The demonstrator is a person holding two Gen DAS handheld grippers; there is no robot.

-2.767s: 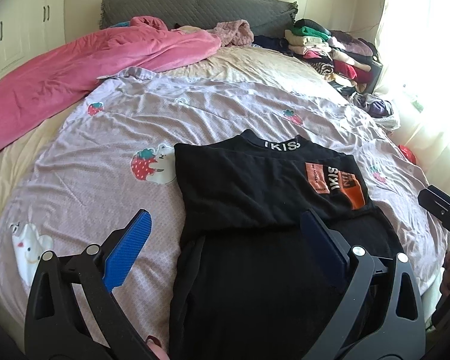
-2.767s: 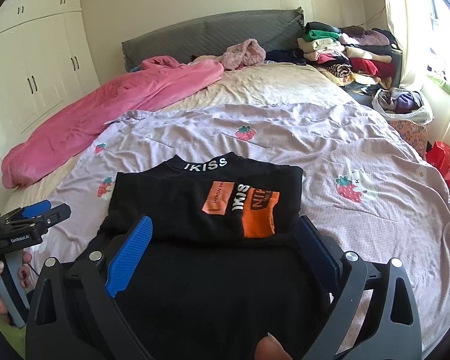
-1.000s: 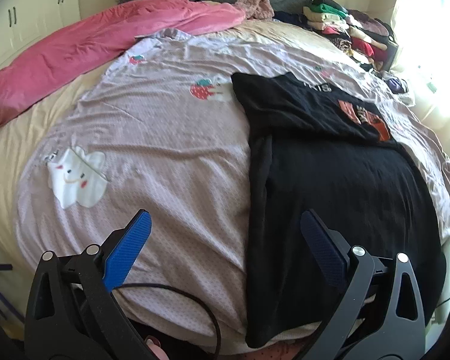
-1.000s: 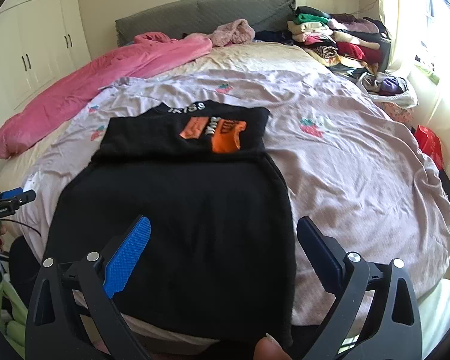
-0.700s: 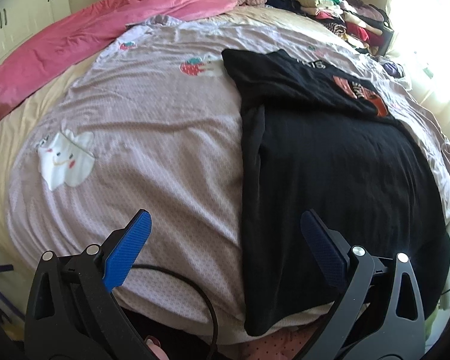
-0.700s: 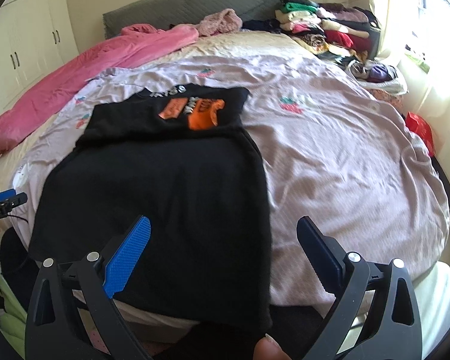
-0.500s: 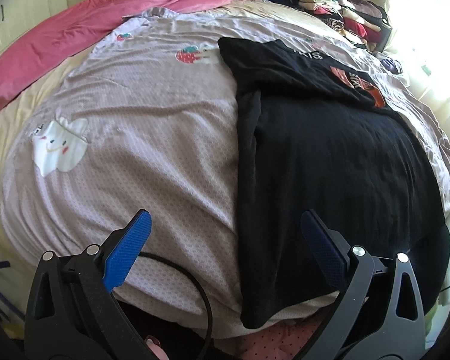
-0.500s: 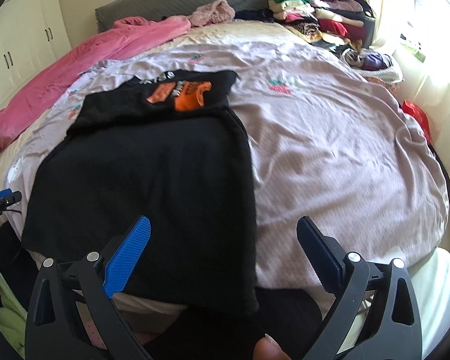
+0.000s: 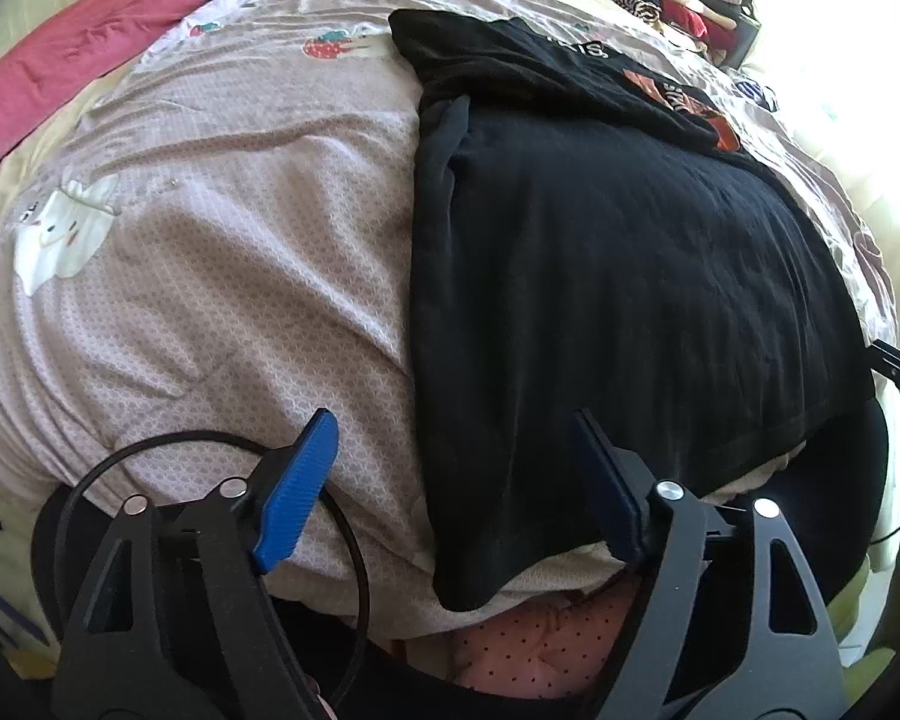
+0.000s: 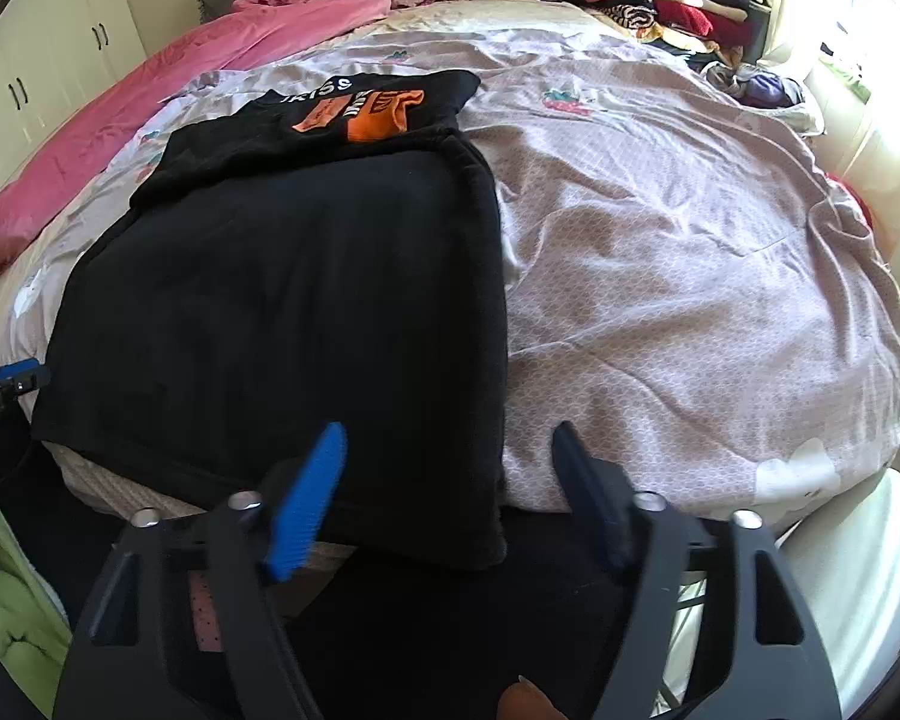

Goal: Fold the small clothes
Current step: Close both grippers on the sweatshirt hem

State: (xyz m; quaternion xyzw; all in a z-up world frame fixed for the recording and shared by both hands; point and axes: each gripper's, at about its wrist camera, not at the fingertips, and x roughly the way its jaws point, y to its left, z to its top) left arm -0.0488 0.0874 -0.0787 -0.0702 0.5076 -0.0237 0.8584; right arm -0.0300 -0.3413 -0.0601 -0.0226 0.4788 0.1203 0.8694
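A black shirt [image 9: 618, 276] lay spread on the lilac bedsheet [image 9: 240, 252], its top part folded down so the collar and an orange print faced up at the far end. Its near hem ran up to the bed's front edge and drooped slightly over it.

The left gripper [image 9: 456, 480] was open, its jaws wide apart and holding nothing, poised just off the bed's front edge near the shirt's left hem corner. One blue finger pad [image 9: 297, 489] sat over bare sheet, the other over black cloth. The right gripper [image 10: 450, 492] was also open and empty, straddling the shirt's right hem corner [image 10: 486, 540] at the same edge.

Left of the shirt the sheet stretched free and wrinkled as far as a pink blanket [image 9: 120, 42] along the bed's side. Right of it, in the right wrist view, a broad stretch of sheet [image 10: 690, 270] reached the bed's rounded edge. A pile of folded clothes [image 10: 648, 6] sat at the far right corner.

White letters on the collar [image 10: 321, 90] read roughly "IKISS"; the writing on the orange patch [image 10: 372, 114] was too small to read. A black cable [image 9: 354, 546] looped below the left gripper.
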